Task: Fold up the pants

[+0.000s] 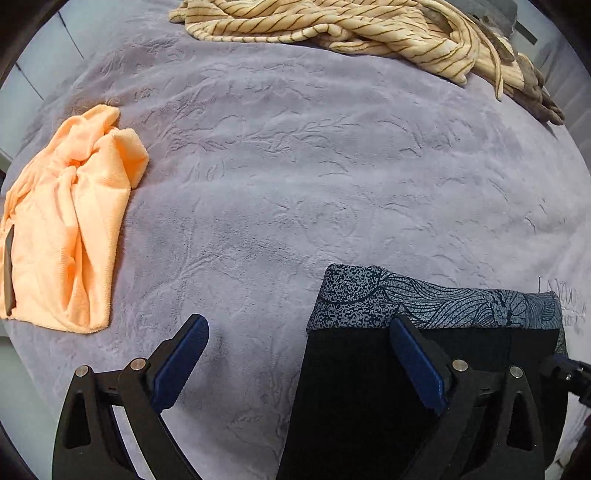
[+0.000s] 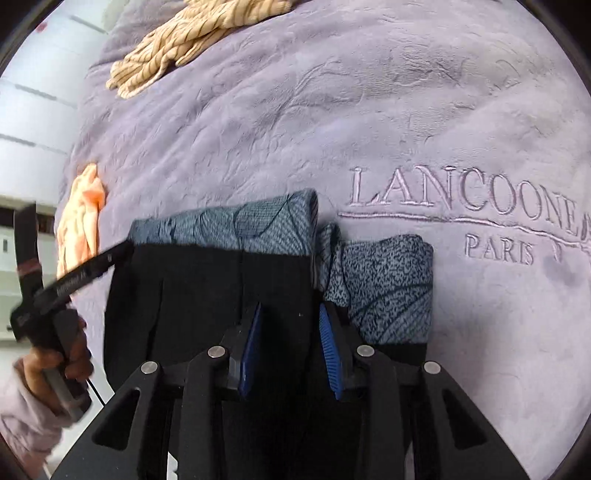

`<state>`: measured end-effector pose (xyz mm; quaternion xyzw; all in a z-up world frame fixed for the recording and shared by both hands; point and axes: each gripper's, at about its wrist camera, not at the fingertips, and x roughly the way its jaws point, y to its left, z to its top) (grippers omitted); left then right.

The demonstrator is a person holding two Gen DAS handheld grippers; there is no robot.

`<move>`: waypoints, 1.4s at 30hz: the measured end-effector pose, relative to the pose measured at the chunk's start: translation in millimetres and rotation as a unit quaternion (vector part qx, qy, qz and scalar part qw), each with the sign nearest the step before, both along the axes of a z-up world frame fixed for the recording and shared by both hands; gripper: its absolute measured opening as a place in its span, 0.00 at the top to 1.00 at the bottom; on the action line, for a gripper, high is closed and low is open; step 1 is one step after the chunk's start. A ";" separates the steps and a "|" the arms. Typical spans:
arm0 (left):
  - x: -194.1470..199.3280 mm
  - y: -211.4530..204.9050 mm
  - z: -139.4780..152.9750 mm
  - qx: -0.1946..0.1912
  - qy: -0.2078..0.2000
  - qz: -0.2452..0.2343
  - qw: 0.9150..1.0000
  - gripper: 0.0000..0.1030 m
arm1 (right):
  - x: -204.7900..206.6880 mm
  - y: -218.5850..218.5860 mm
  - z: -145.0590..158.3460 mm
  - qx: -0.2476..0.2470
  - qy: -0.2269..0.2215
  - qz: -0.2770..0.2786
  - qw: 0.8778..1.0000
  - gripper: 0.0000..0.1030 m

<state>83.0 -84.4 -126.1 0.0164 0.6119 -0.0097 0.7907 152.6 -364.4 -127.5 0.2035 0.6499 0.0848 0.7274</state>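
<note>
The pants [image 1: 436,306] are a folded bundle, black with a blue-grey patterned band, lying on a lilac plush blanket [image 1: 295,166]. In the right wrist view the pants [image 2: 229,280] lie folded, with patterned cloth at the far edge and right side. My left gripper [image 1: 299,328] is open wide; its right finger [image 1: 417,354] is over the bundle's left part and its left finger is over bare blanket. My right gripper [image 2: 290,314] hovers over the black cloth with its jaws partly open and nothing between them. The left gripper [image 2: 110,256] shows at the bundle's left edge, held by a hand.
A crumpled orange towel [image 1: 70,221] lies at the left. A beige striped garment [image 1: 351,33] lies at the far edge of the blanket. Embroidered lettering [image 2: 465,195] marks the blanket right of the pants. White furniture [image 2: 29,129] stands beyond the left edge.
</note>
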 end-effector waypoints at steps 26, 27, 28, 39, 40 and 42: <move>-79.3 -30.2 34.1 0.013 0.048 -0.091 0.995 0.01 | -84.6 27.4 54.7 -0.023 0.005 0.040 0.999 0.39; -82.3 -30.4 33.8 0.010 0.049 -0.093 0.994 0.01 | -84.7 27.7 54.7 -0.023 0.007 0.040 0.999 0.37; -85.8 -30.6 33.0 0.008 0.051 -0.096 0.994 0.01 | -85.6 26.7 54.3 -0.022 0.011 0.037 0.999 0.34; -106.2 -25.5 6.3 -0.023 0.102 -0.082 0.991 0.01 | -93.2 2.5 17.4 0.048 0.078 -0.024 0.995 0.51; -108.2 -25.4 8.7 -0.022 0.099 -0.087 0.991 0.01 | -92.7 2.6 17.1 0.053 0.081 -0.026 0.995 0.55; -114.5 -26.6 9.7 -0.012 0.094 -0.103 0.990 0.01 | -93.5 8.3 26.3 0.032 0.066 0.001 0.997 0.68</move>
